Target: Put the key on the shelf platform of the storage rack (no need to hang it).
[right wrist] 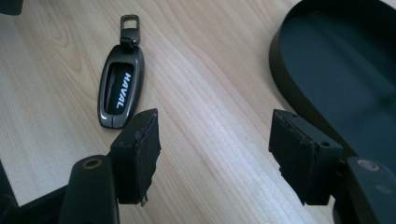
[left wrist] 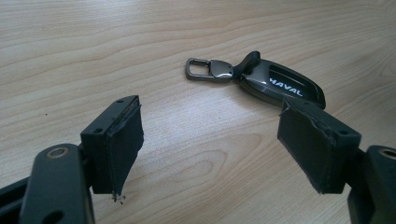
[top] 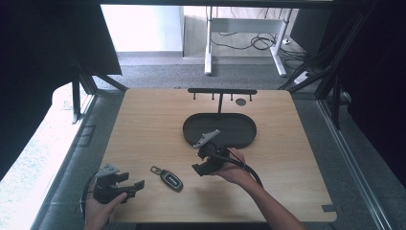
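Black tongs [top: 136, 184], frayed pads [left wrist: 122, 140], grey plate [top: 207, 138].

Right gripper [right wrist: 212, 154] jaws spread wide over bare wooden table [right wrist: 210, 70], gripping nothing. HAVAL key fob [right wrist: 119, 93] flat just beyond left jaw. Dark oval tray [right wrist: 289, 84] at right edge.

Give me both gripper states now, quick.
Left gripper: open, holding nothing, key fob lies ahead.
Right gripper: open, holding nothing.
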